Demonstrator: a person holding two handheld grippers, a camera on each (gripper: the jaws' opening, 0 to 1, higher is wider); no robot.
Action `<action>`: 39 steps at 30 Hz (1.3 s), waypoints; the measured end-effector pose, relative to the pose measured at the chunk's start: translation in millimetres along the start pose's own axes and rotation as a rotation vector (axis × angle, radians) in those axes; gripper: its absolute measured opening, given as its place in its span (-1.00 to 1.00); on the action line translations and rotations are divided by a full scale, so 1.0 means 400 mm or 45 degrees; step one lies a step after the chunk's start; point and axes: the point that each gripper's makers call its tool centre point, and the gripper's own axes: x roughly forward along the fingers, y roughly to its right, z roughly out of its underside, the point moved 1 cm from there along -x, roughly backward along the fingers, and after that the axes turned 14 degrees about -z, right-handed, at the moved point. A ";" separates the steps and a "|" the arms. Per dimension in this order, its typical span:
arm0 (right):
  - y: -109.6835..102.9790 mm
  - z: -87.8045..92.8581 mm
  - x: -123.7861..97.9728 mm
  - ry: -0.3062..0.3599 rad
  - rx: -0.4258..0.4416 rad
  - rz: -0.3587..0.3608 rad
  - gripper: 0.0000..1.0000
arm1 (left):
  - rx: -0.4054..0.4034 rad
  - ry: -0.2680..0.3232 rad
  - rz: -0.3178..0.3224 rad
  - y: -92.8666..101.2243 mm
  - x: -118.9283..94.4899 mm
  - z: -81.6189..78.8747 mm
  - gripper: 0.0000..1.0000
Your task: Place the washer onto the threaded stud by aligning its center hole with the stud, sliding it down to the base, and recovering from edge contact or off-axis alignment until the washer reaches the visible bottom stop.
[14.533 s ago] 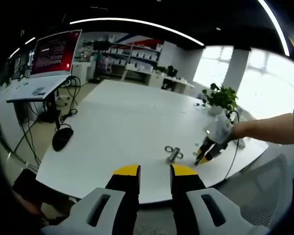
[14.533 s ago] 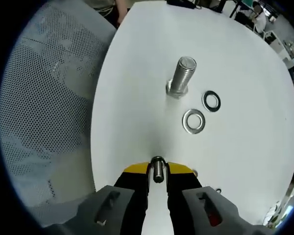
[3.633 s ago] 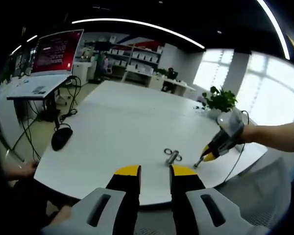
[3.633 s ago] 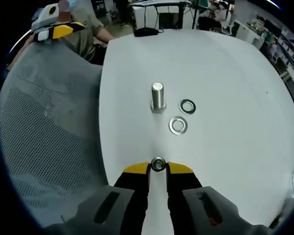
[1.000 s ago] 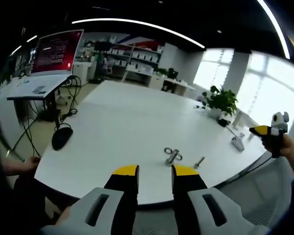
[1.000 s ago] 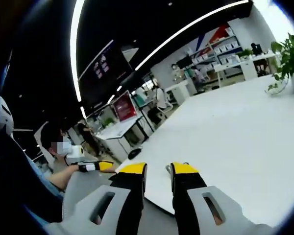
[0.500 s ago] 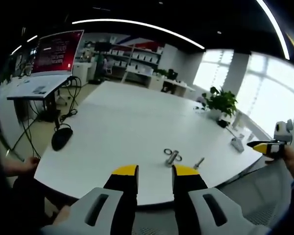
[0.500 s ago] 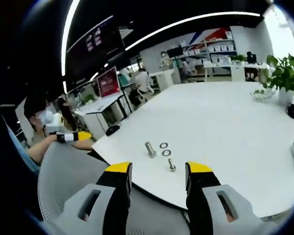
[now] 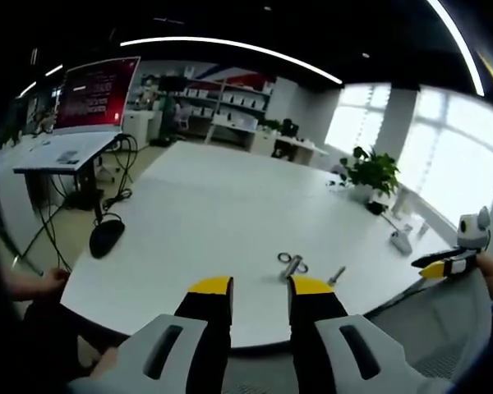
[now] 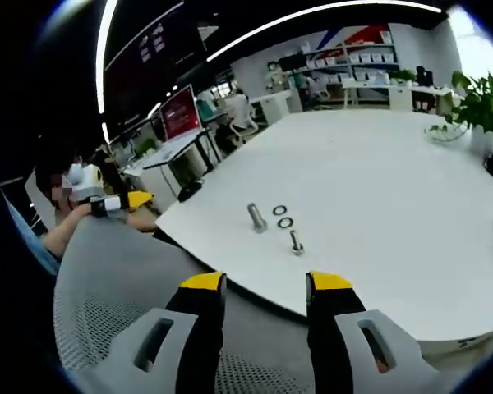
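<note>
White table (image 10: 394,156), wide, glossy. Near front edge: threaded stud (image 10: 256,217) upright; two washers (image 10: 283,217) flat just beside it, close together (touching or not, can't tell); small bolt (image 10: 296,241) next to them. Far corner: potted plant (image 9: 371,172), small grey object (image 9: 400,240) near edge.

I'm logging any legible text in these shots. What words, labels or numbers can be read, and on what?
None can be read.
Red monitor screen: pale lines of text, too blurred.
Dark overhead display: light marks, too small.
Shelf boxes: no legible labels.
Large bolt, washers: no markings visible.
</note>
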 end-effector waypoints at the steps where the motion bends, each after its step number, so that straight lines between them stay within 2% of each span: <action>1: -0.001 -0.001 0.000 0.000 -0.003 0.001 -0.19 | -0.003 0.003 0.000 -0.001 -0.001 0.000 -0.51; 5: 0.005 0.004 0.001 -0.032 -0.034 0.015 -0.26 | -0.001 0.003 0.001 0.000 -0.001 0.000 -0.52; 13: 0.017 0.000 -0.009 0.015 -0.004 0.047 -0.24 | 0.015 -0.012 0.003 0.001 0.000 0.004 -0.53; 15: 0.033 -0.005 -0.015 0.047 0.008 0.074 -0.24 | 0.016 -0.005 -0.003 -0.001 0.001 0.003 -0.64; 17: 0.032 -0.003 -0.010 0.042 0.024 0.054 -0.24 | 0.052 -0.021 0.025 0.006 0.002 0.009 -0.76; 18: 0.033 0.000 -0.009 0.027 0.024 0.051 -0.24 | 0.058 -0.029 0.009 0.007 0.003 0.010 -0.76; 20: 0.035 0.001 -0.009 0.025 0.024 0.052 -0.24 | 0.058 0.005 -0.006 0.002 0.000 -0.001 -0.84; 21: 0.035 0.002 -0.008 0.024 0.027 0.049 -0.24 | 0.082 0.049 -0.047 -0.009 -0.002 -0.015 -0.90; 22: 0.036 0.002 -0.009 0.023 0.026 0.052 -0.25 | 0.130 0.055 -0.049 -0.011 -0.002 -0.015 -0.93; 24: 0.055 -0.005 -0.019 0.054 0.031 0.104 -0.25 | 0.146 0.028 -0.083 -0.015 -0.002 -0.011 -0.96; 25: 0.055 -0.006 -0.019 0.060 0.034 0.101 -0.25 | 0.198 0.010 -0.067 -0.010 -0.007 -0.006 -1.00; 26: 0.055 -0.005 -0.017 0.058 0.035 0.095 -0.25 | 0.302 -0.018 -0.034 0.000 -0.013 0.002 -1.00; 29: 0.053 0.000 -0.015 0.026 0.008 0.087 -0.25 | 0.519 0.059 -0.091 -0.004 -0.026 -0.024 -1.00; 30: 0.054 -0.002 -0.014 0.029 0.005 0.088 -0.25 | 0.561 0.057 -0.085 -0.007 -0.033 -0.028 -1.00; 33: 0.050 0.003 -0.010 0.005 -0.001 0.070 -0.25 | 0.479 0.010 -0.026 -0.013 -0.047 -0.042 -1.00; 37: 0.050 0.002 -0.011 0.016 0.007 0.068 -0.25 | 0.499 -0.032 0.012 -0.021 -0.058 -0.086 -1.00; 39: 0.049 0.003 -0.010 0.019 0.013 0.063 -0.26 | 0.519 -0.018 0.031 -0.021 -0.050 -0.111 -1.00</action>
